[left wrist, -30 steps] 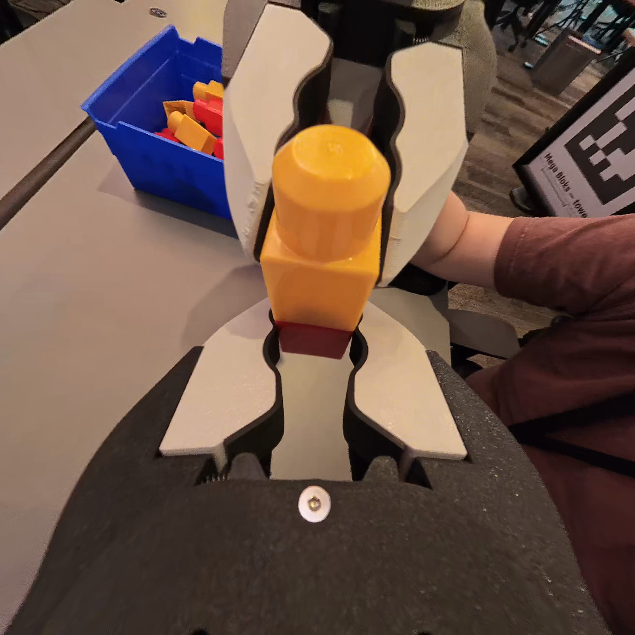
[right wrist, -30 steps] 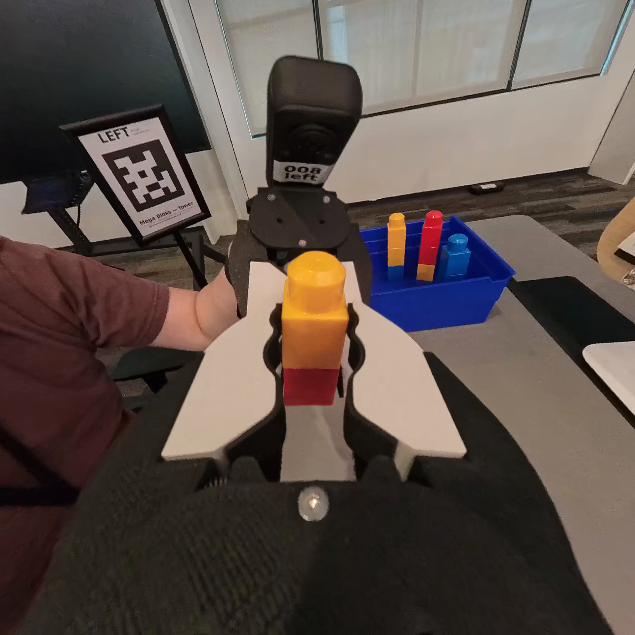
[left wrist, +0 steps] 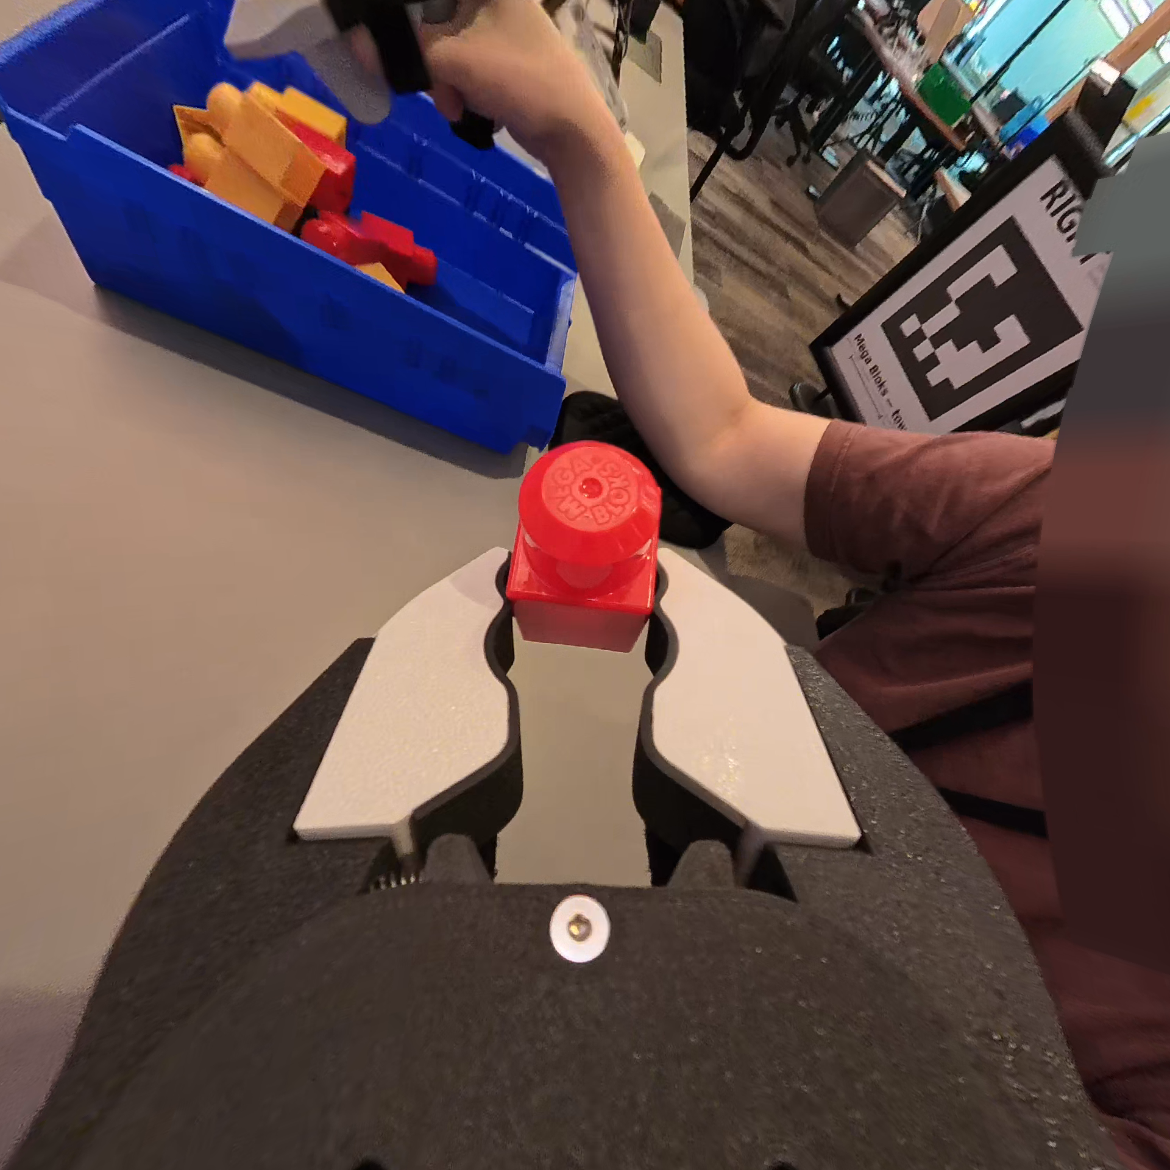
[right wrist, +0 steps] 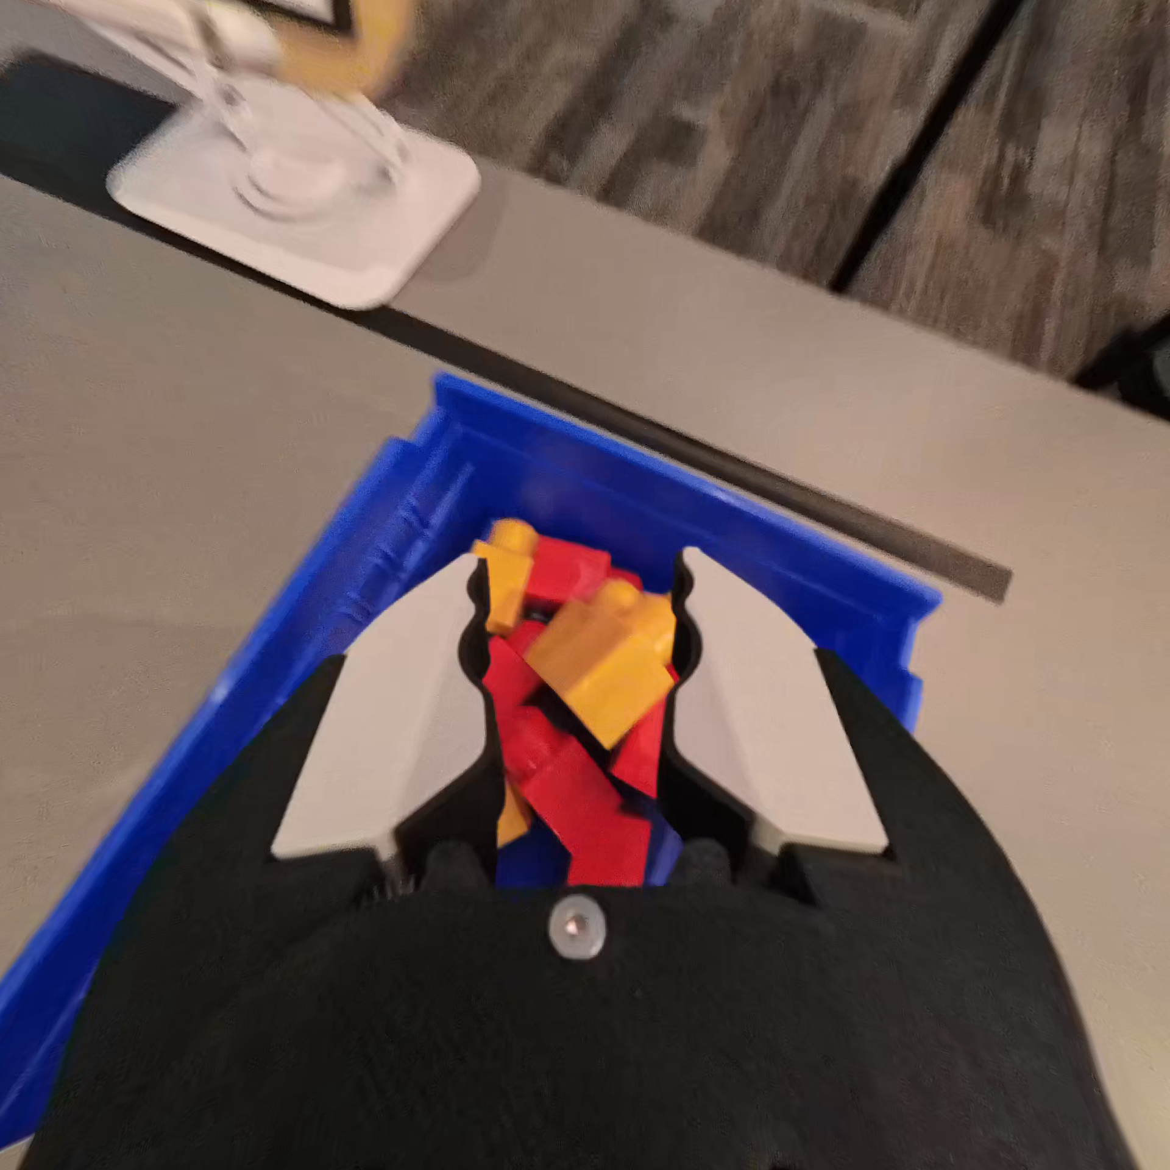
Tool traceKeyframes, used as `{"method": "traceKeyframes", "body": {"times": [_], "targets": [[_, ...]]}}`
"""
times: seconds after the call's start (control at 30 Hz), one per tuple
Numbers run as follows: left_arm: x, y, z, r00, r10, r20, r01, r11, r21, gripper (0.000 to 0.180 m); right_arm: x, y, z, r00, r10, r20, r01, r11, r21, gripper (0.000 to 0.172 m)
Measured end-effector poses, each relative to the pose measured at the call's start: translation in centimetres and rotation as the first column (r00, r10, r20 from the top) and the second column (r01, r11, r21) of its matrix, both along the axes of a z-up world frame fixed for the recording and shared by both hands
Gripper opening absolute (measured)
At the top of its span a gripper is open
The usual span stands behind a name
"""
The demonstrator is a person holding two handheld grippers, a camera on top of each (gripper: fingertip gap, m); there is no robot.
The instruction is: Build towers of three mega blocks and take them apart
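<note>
My left gripper (left wrist: 582,570) is shut on a red mega block (left wrist: 585,557), stud pointing away from me, and holds it above the grey table (left wrist: 158,570). My right gripper (right wrist: 576,570) is open over the blue bin (right wrist: 696,481). A yellow block (right wrist: 608,665) lies tilted between its spread fingers on a pile of red and yellow blocks, and the pads do not grip it. In the left wrist view the right gripper (left wrist: 373,63) shows blurred above the same bin (left wrist: 316,316), which holds loose red and yellow blocks (left wrist: 285,158).
A person's arm (left wrist: 665,316) reaches over the bin's near corner. A framed marker sign (left wrist: 962,329) stands at the right beyond the table. A white stand base (right wrist: 297,209) sits on the table behind the bin. A dark seam (right wrist: 760,481) runs along the bin's far side.
The yellow block has come off the red one. My right gripper moved with it over the blue bin and opened, and the block left its grasp. My left gripper keeps the red block.
</note>
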State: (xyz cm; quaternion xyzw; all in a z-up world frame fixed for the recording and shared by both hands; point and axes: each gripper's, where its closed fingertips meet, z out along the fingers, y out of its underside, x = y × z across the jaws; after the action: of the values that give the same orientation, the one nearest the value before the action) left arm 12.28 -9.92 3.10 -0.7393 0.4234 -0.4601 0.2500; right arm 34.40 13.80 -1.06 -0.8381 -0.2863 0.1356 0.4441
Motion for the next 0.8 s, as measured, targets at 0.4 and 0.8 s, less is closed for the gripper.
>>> {"method": "traceKeyframes", "body": {"times": [0.4,0.8], "targets": [[-0.9,-2.1,3.1,0.978,-0.096,0.187,0.122,0.984,-0.134,0.038,-23.6,-25.2,11.5,0.477,0.827,0.296,-0.767,0.228,0.6,0.081],[-2.0,-2.8,5.5,0.956,-0.102,0.275,0.14,0.983,-0.12,0.049,-20.3,-21.8,11.2,0.566,0.722,0.398,-0.782,0.317,0.537,0.067]]}}
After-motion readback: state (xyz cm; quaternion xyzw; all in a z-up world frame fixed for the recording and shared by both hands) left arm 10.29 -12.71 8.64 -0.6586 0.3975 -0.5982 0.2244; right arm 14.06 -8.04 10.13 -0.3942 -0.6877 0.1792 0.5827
